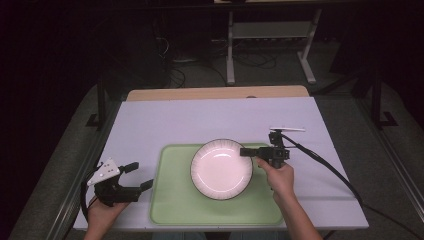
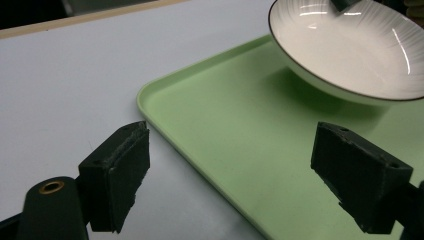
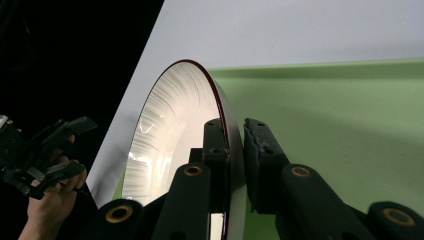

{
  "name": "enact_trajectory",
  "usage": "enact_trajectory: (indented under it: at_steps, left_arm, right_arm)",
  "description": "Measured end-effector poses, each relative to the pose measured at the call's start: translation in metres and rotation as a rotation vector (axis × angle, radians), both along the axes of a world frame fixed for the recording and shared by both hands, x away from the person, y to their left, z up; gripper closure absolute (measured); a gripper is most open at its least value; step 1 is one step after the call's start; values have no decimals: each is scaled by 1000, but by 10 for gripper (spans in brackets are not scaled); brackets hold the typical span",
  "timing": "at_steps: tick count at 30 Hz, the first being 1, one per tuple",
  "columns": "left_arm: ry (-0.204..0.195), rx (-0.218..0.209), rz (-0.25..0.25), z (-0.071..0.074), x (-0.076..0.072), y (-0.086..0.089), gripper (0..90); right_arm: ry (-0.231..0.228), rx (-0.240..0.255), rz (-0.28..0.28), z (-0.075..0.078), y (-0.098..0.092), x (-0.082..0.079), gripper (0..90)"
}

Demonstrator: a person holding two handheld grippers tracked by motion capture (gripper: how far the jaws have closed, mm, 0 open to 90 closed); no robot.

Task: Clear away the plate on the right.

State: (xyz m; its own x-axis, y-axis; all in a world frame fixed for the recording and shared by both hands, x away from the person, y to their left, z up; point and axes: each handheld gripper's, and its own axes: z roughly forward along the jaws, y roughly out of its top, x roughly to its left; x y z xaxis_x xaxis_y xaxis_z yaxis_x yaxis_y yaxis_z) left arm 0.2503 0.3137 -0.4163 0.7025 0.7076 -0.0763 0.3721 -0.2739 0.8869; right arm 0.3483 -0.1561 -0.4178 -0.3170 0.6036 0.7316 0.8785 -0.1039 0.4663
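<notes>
Slippage is the risk: the right gripper pinches only the plate rim, jaws closed, plate hanging above the green tray; a tilt could drop it. Left of the tray, the left gripper gapes empty.

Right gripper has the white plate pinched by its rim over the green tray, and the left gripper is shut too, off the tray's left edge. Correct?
Not quite: the left gripper is open, its jaws wide apart in the left gripper view. The rest holds: the right gripper pinches the white plate by its rim over the green tray.
</notes>
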Motion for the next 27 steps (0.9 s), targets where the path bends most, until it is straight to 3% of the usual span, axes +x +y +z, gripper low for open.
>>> enact_trajectory:
  at_steps: [12,23,27]
  left_arm:
    - [0,4,-6,0,1,-1,156]
    - [1,2,-7,-1,1,-1,156]
    - [3,2,-6,-1,2,-1,156]
  right_arm:
    - [15,-50,-14,-12,13,-3,794]
    - [8,-184,-24,-10,20,-3,819]
    - [14,-230,-22,-12,22,-4,783]
